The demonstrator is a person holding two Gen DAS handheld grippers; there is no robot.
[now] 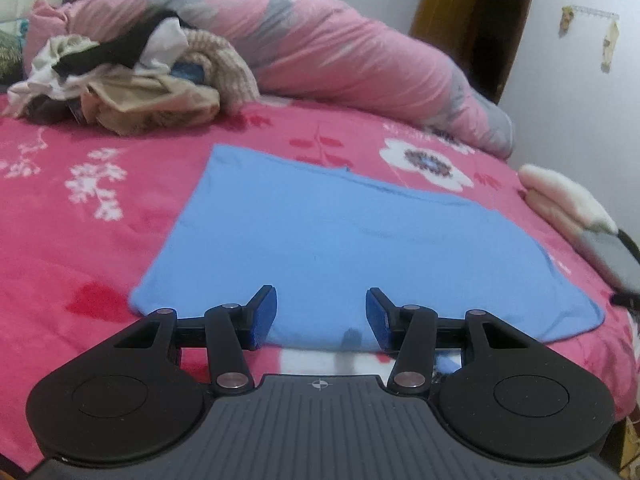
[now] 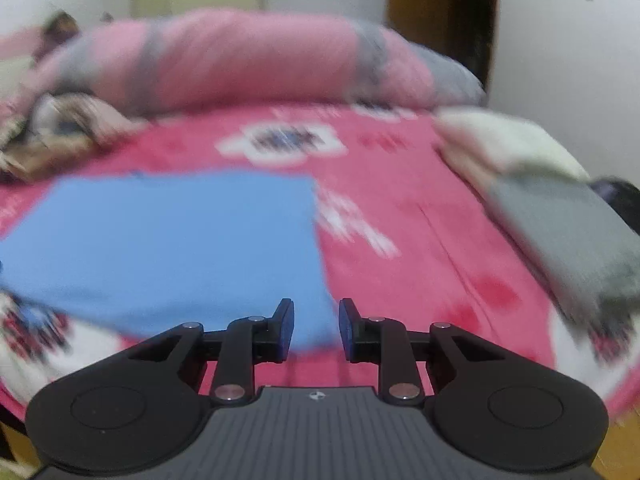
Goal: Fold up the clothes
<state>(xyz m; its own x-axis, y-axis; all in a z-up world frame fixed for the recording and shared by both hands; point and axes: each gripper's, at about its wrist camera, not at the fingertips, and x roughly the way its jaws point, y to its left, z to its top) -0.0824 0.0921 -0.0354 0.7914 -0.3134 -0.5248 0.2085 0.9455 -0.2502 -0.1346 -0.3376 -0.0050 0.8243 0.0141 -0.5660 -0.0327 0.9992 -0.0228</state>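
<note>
Blue garment lies flat on bedspread; left tool and right tool gape empty near its edge.

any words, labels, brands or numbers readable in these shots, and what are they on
None: no words, brands or numbers show in either view.
Left gripper: only a crosshair mark on its body, no letters.
Right gripper: a like mark, too blurred to make out.
Blue garment: plain.
Blanket: flower prints only.

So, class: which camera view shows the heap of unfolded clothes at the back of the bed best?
The left wrist view. There the heap of unfolded clothes is sharp, with separate beige, white and black pieces easy to tell apart. The right wrist view shows only part of the heap at its left edge, smeared by motion blur.
</note>
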